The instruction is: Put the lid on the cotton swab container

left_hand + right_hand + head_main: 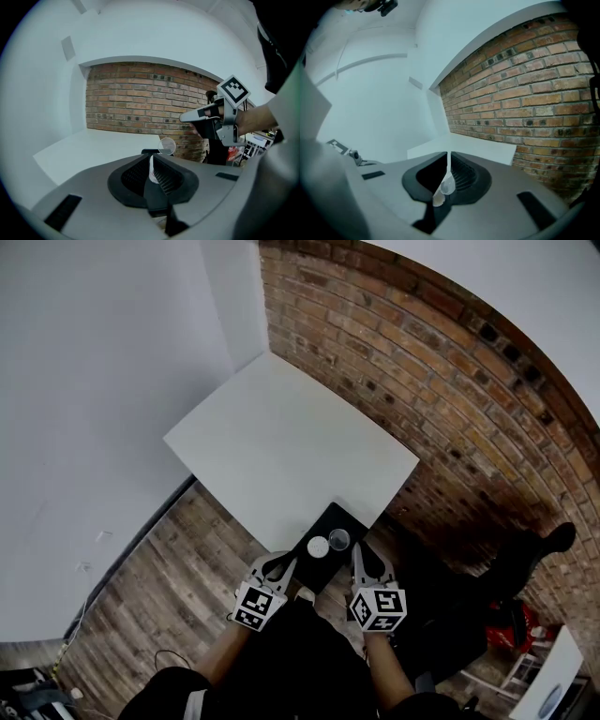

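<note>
Head view: the left claw (pixel 282 569) and right claw (pixel 359 559) hover side by side, both shut and empty. Just ahead, between their tips, the white container (pixel 318 546) and clear lid (pixel 338 540) sit on a black mat (pixel 330 517), probably laid within easy reach.

Left gripper view: its jaws meet, with the lid (pixel 166 145) beyond them.

Right gripper view: its jaws also meet on nothing, so no pickup has begun.

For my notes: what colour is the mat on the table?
The mat is black; head view best.
</note>
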Demonstrator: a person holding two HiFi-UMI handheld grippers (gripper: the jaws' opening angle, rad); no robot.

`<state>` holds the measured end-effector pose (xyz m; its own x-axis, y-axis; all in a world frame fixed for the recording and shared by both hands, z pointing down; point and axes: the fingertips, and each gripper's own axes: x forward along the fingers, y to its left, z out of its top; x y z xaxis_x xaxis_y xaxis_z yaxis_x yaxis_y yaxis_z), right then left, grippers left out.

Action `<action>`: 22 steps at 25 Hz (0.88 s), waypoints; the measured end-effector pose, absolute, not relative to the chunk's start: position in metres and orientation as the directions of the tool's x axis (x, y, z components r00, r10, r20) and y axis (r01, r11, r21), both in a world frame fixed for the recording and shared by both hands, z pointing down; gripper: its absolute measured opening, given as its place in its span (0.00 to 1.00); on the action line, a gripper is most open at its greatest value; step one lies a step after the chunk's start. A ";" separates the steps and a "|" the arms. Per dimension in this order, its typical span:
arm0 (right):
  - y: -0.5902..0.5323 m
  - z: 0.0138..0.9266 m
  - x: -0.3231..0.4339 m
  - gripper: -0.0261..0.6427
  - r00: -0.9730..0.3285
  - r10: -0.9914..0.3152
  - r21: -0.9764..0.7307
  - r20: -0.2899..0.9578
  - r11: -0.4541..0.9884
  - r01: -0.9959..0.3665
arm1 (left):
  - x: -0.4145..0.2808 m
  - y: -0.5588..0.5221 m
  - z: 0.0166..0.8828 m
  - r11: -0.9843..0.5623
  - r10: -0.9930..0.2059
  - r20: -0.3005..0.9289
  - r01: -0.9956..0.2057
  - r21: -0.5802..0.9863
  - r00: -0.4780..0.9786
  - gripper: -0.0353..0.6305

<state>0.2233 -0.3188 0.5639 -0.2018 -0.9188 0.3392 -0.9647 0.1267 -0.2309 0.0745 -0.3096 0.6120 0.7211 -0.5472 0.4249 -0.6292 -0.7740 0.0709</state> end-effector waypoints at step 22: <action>-0.340 0.567 0.240 0.07 -0.211 -0.926 -0.208 0.313 0.150 -0.966 | 0.092 -0.314 0.657 -0.859 -0.414 0.466 -0.505 0.086 0.782 0.30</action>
